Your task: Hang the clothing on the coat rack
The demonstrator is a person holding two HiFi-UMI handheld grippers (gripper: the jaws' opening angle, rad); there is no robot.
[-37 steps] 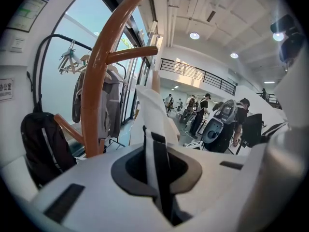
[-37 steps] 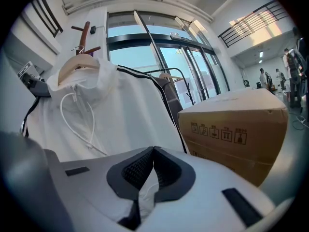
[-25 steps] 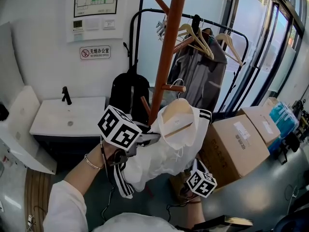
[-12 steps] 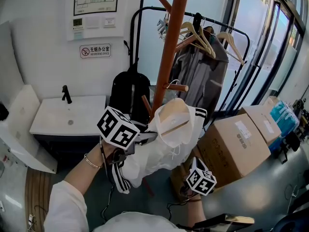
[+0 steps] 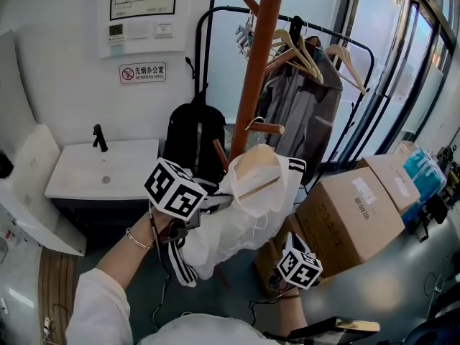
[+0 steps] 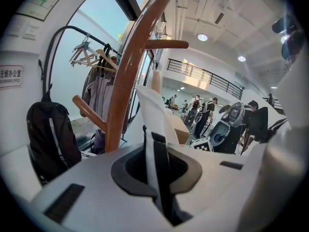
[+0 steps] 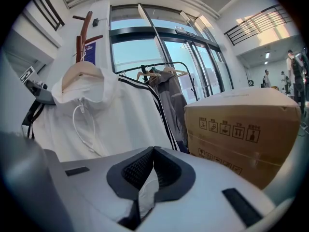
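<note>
Glass-walled lobby. Jacket (image 5: 237, 230) on hanger (image 5: 256, 165), 6 o'clock of rack (image 5: 257, 63) peg (image 5: 269, 129). My left hand-held gripper (image 6: 157, 172) pinches striped edge, right hand-held gripper (image 7: 146, 179) pinches hem. Step: hanging. Next, I judge: lift hook over peg.

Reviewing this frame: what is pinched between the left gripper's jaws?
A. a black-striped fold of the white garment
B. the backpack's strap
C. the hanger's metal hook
A: the left gripper view shows the left gripper shut on a striped fold of the white garment.
</note>
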